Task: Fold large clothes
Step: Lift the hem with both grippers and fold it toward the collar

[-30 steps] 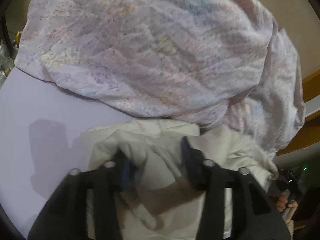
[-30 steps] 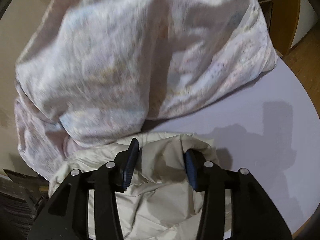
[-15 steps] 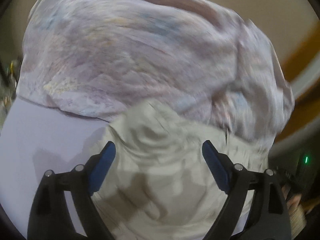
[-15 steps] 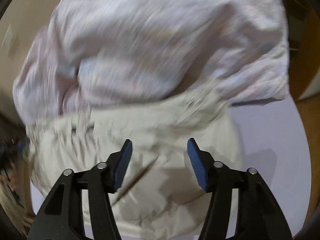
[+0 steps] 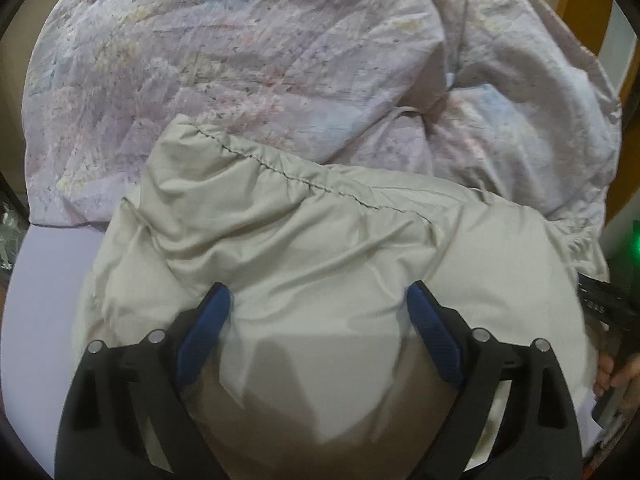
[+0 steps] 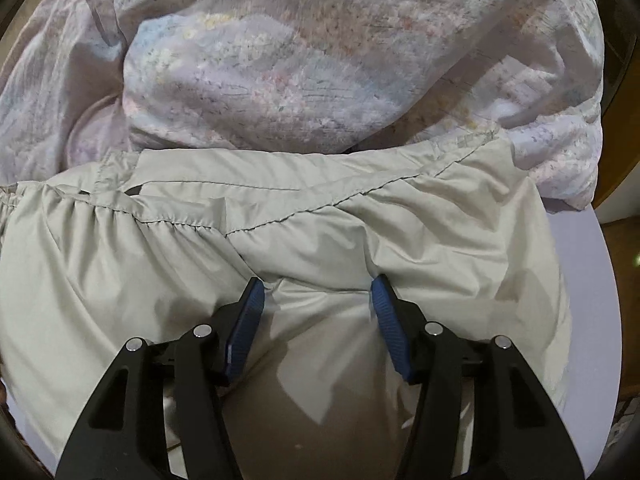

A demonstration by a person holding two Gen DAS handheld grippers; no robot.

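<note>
Through the left wrist camera I see my left gripper (image 5: 318, 308) with its blue pads (image 5: 434, 340) spread wide apart; its jaws have just been opening, and the beige garment (image 5: 320, 248) lies slack under and between them, with nothing pinched. The garment is a pale, thin fabric with a gathered, stitched seam (image 5: 288, 172) running across its far side, and it is spread in loose wrinkles over the near part of the lavender worktop (image 5: 44, 280). Beyond it, touching and partly tucked behind its far edge, sits a big rumpled heap of floral bedding (image 5: 260, 52) in pinks and pale blues, which fills the back of the worktop. At the right edge of this view I can make out fingers of a hand (image 5: 612, 376) on a dark handle. Through the right wrist camera my right gripper (image 6: 316, 308) stands about half spread, its pads (image 6: 246, 328) resting down against the beige garment (image 6: 320, 240); a ridge of cloth bulges up between them, but I cannot tell whether the pads press on it. The same seam (image 6: 280, 222) crosses this view, with the floral bedding (image 6: 320, 60) piled behind and bare worktop (image 6: 580, 280) showing at the right.
</note>
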